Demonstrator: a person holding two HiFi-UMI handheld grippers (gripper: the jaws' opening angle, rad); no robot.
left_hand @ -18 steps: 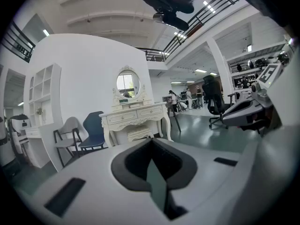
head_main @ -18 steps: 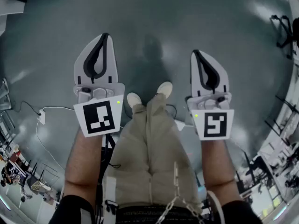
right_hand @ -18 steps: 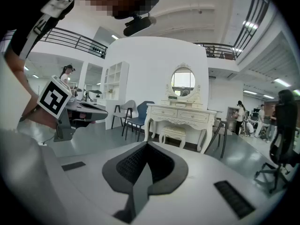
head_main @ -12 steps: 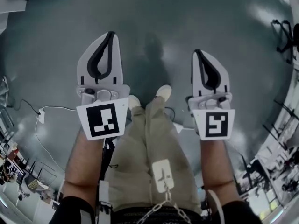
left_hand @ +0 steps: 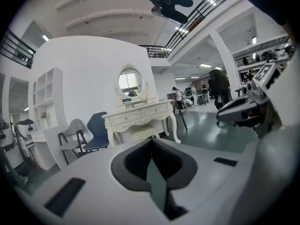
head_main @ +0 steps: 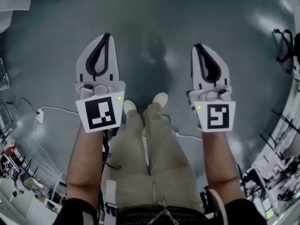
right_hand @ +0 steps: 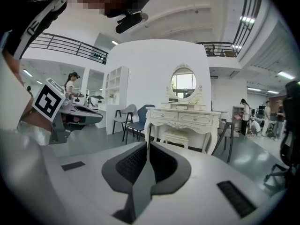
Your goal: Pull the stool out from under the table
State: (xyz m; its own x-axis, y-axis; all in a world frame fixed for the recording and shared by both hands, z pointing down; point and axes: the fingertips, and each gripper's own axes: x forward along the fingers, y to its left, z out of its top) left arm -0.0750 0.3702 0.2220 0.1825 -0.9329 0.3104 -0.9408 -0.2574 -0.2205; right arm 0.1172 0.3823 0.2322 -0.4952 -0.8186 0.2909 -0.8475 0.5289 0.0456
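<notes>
While the approach is the step in hand, the left gripper (head_main: 106, 35) and right gripper (head_main: 197, 47) point out over the floor (head_main: 154, 13), each with its fingers (left_hand: 133, 161) pressed together on nothing. The stool (right_hand: 176, 136) stands tucked between the legs of the white dressing table (right_hand: 180, 118), across the room and well apart from both grippers. Next move, as judged: close the distance, lower a gripper to the stool's seat edge or leg, part the fingers, grip, and draw it straight out clear of the table legs.
</notes>
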